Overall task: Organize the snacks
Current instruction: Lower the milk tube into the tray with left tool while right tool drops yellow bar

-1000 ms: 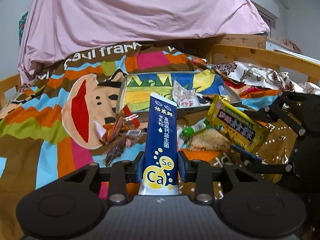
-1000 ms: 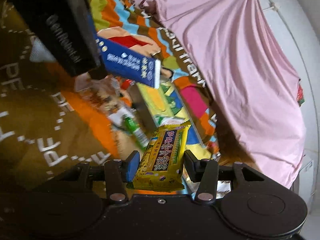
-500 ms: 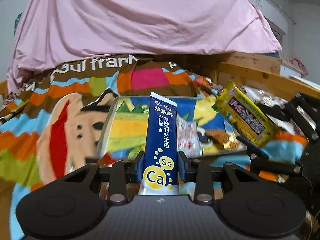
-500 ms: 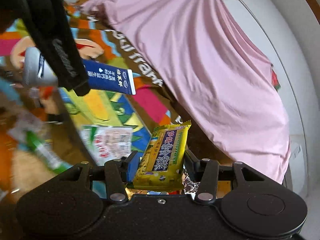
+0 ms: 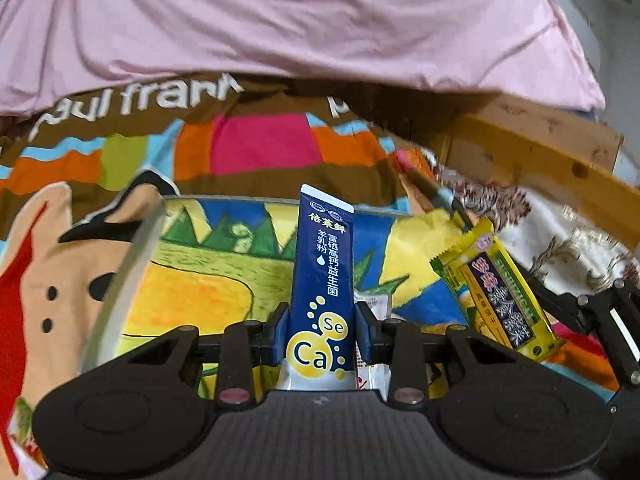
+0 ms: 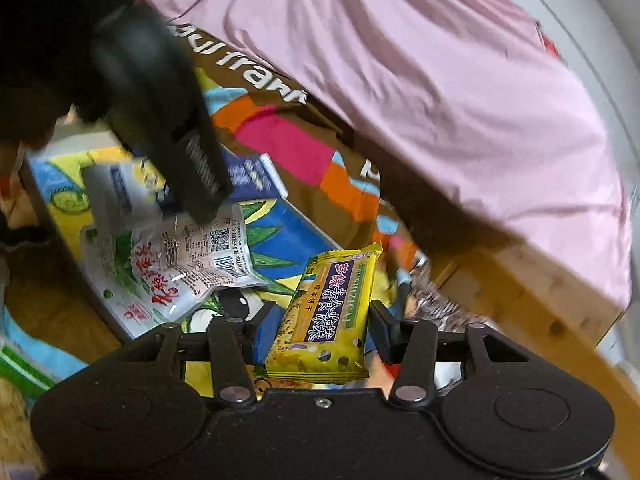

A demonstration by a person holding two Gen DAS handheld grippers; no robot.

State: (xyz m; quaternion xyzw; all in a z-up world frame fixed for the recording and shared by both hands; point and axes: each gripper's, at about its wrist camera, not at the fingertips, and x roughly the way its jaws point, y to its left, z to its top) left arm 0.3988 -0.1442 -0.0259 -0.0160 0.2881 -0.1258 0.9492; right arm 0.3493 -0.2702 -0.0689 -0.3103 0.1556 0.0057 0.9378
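Our left tongs (image 5: pixel 321 332) clamp a navy powder sachet (image 5: pixel 322 280); right tongs (image 6: pixel 320 330) pinch a yellow biscuit packet (image 6: pixel 328 312) above the painted tray (image 5: pixel 132 264).

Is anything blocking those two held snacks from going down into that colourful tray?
Nothing visible blocks them. The blue sachet and yellow packet hang over the tray; only a white snack packet lies inside, with bare floor beside it.
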